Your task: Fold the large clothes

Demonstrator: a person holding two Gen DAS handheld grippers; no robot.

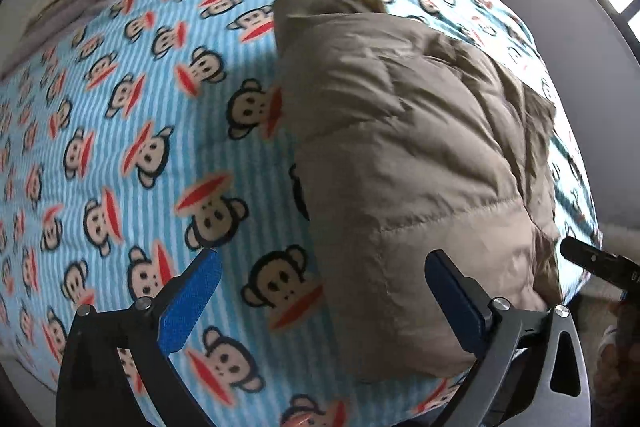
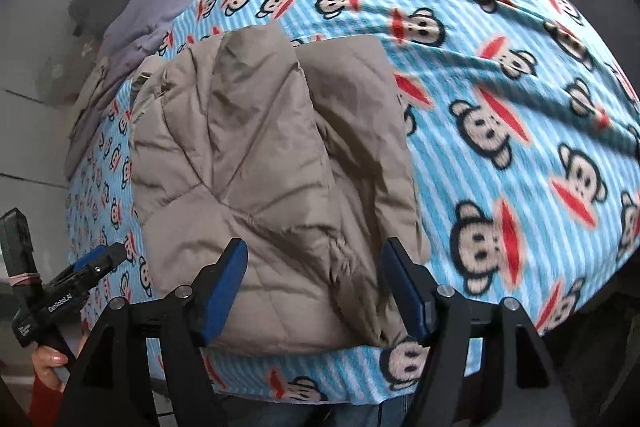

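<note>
Both wrist views look steeply down, close over the folded jacket both share.

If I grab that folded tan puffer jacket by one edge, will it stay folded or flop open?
Probably flops open: the tan puffer jacket is soft, quilted and loosely creased. Its puffed panels suggest light weight for its bulk. The smooth shell looks somewhat slippery, so layers may slide apart.

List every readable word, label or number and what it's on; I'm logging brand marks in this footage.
"GenRobot.AI": white print on the black body of the left gripper, seen from the right wrist.
Small white label lower on that same body: too small to read.
White characters on the right gripper at the left-wrist frame's edge: cut off, unreadable.
Jacket and monkey blanket: no text.
</note>
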